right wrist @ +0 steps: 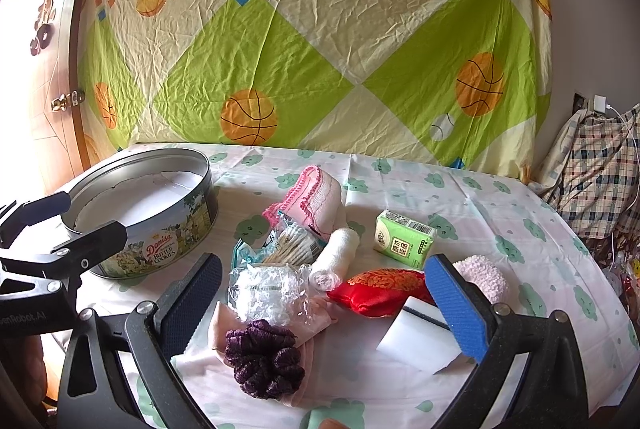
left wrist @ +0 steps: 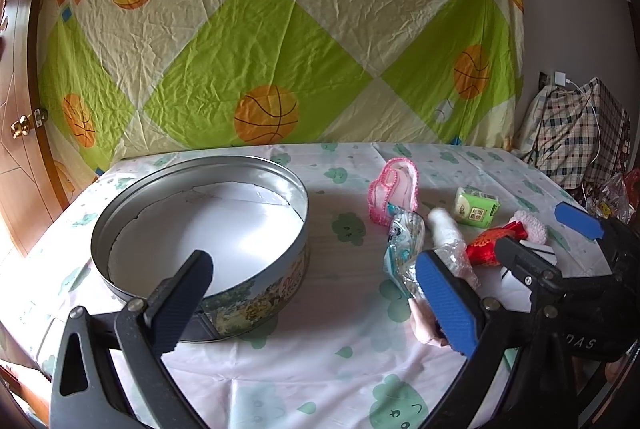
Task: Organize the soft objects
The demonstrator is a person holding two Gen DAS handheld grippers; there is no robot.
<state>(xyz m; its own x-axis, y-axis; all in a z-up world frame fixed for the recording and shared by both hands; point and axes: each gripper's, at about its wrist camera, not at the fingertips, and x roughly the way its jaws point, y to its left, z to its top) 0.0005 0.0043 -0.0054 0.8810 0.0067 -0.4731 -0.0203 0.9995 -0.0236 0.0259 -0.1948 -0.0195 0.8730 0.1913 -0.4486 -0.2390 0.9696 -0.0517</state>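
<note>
- Starting nearest the right gripper (right wrist: 324,313), whose jaws stand wide apart and hold nothing: the purple scrunchie (right wrist: 264,357) lies on the table between its fingers, resting on a pale pink cloth (right wrist: 316,313). It looks like the natural first pick; I would lower the fingers either side of the scrunchie alone, so that the cloth does not come up with it.
- Just behind sits a crinkled clear plastic bag (right wrist: 268,289) with white contents. It would likely slip, so pinch it low and through the bulk.
- To the right lie a red embroidered pouch (right wrist: 380,289), a white sponge block (right wrist: 416,341) and a fluffy pink item (right wrist: 484,277), partly hidden by the blue finger pad.
- Further back are a cotton swab packet (right wrist: 288,241), a white gauze roll (right wrist: 340,253), a green tissue pack (right wrist: 404,237) and a pink-edged cloth (right wrist: 320,193). They crowd one another, so take them one at a time.
- The left gripper (left wrist: 312,305) is also spread wide and empty, with one finger over the near rim of the round Danisa cookie tin (left wrist: 256,293).
- That tin stands open and empty but for a white lining, well left of the pile; I judge it the likely place for the items.
- Carry each piece over the rim before releasing.
</note>
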